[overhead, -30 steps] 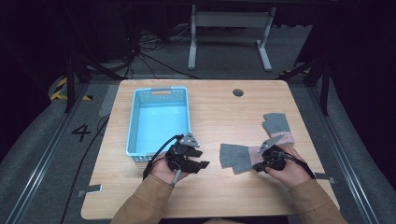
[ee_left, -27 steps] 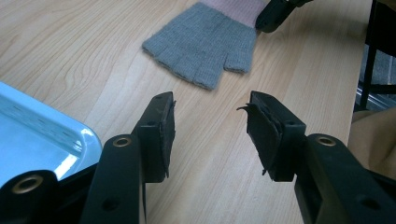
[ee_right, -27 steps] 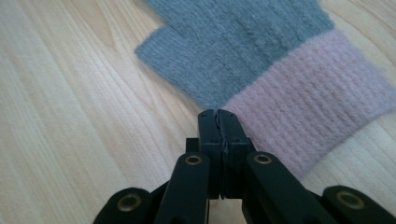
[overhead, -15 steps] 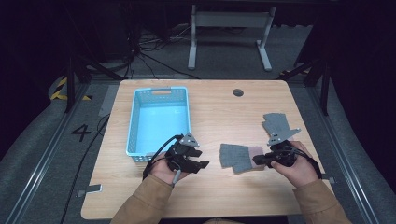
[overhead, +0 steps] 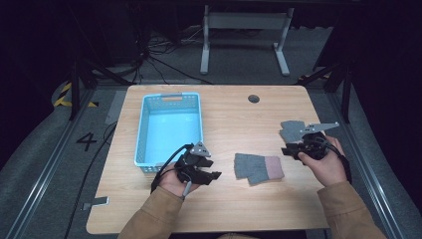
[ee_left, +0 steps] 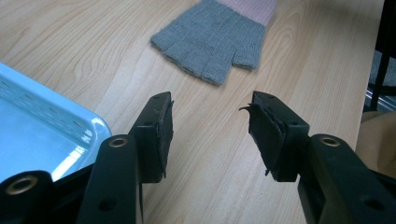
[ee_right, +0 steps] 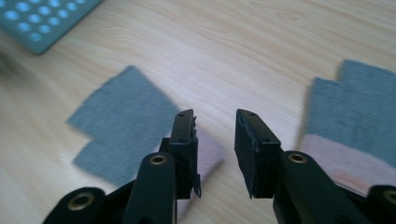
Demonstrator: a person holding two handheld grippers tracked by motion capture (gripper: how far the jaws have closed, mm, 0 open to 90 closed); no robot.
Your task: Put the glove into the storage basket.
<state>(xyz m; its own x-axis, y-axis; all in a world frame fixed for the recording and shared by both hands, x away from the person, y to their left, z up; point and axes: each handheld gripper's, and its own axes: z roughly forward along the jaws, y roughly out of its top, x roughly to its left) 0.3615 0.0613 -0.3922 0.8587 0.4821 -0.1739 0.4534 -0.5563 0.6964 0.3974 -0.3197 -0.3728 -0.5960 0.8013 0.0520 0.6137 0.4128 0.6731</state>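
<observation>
Bench: I see a light wooden bench [overhead: 224, 114] with a round dark grommet [overhead: 254, 98] near its far edge.
Basket: a pale blue perforated basket [overhead: 144, 127] stands on the bench's left half, long side running from far to near; I see nothing inside it.
Middle glove: a grey fingerless glove with a pink cuff [overhead: 259, 168] lies flat toward the near edge, between my two grippers, its cuff pointing to the right edge.
Right glove: a second grey glove [overhead: 291, 130] lies near the right edge, partly under my right gripper; its pink cuff shows in the right gripper view [ee_right: 359, 116].
Left gripper: my left gripper [overhead: 199, 167] sits just beside the basket's near right corner, jaws wide apart and holding nothing [ee_left: 210, 126]; the middle glove lies ahead of them, apart [ee_left: 212, 39].
Right gripper: my right gripper [overhead: 306, 144] is above the bench between the two gloves, jaws parted with a clear gap, nothing between them [ee_right: 215, 140].
</observation>
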